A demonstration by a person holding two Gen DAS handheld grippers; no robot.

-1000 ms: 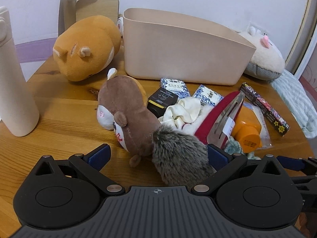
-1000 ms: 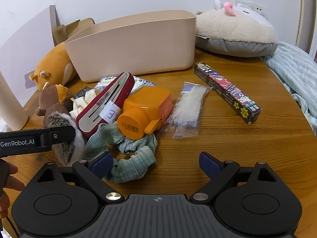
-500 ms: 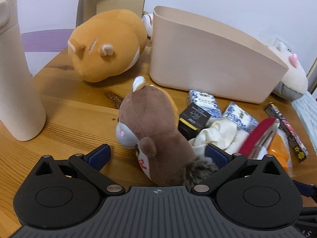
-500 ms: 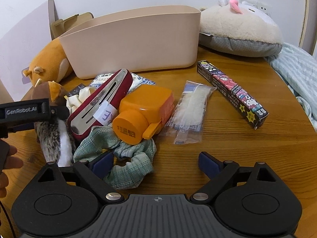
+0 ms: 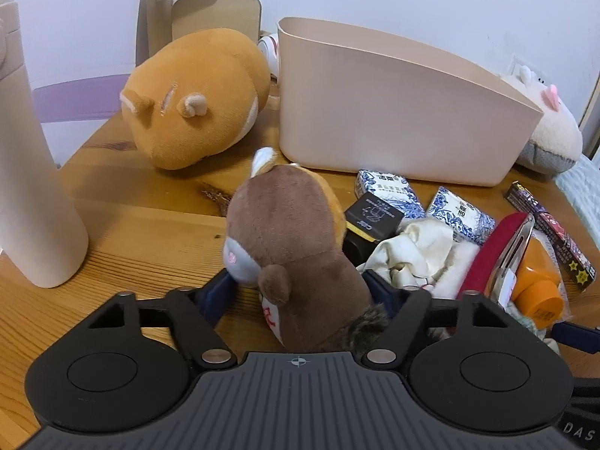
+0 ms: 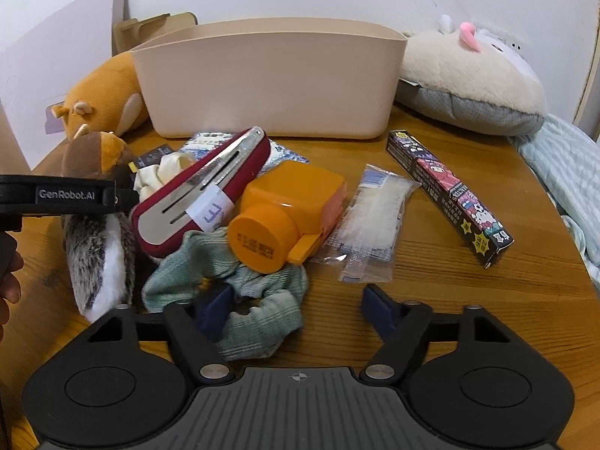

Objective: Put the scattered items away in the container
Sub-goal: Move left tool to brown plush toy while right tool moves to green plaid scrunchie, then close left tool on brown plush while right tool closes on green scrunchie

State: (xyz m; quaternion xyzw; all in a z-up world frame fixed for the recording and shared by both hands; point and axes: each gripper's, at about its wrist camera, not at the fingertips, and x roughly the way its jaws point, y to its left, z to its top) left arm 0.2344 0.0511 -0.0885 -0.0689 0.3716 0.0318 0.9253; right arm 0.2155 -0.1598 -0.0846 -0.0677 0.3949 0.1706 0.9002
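Observation:
A brown squirrel plush (image 5: pixel 296 247) with a grey furry tail lies on the wooden table, between the fingers of my left gripper (image 5: pixel 300 292), which has closed in on its body. It also shows in the right wrist view (image 6: pixel 97 202). The beige container (image 5: pixel 393 108) stands behind it. My right gripper (image 6: pixel 296 303) is open, its left finger (image 6: pixel 215 305) over a green scrunchie (image 6: pixel 240 285). Beyond lie an orange bottle (image 6: pixel 285 213), a red case (image 6: pixel 202 191), a clear packet (image 6: pixel 371 221) and a long dark box (image 6: pixel 450 195).
An orange hamster plush (image 5: pixel 195 97) lies left of the container, a cream plush (image 6: pixel 468 78) to its right. A tall white bottle (image 5: pixel 26 172) stands at the left. Blue patterned packets (image 5: pixel 390 187), a black box (image 5: pixel 371 213) and a white cloth (image 5: pixel 416 251) are by the squirrel.
My left gripper moved forward around the squirrel plush and its fingers closed in on it. My right gripper moved a little forward over the scrunchie and stayed open.

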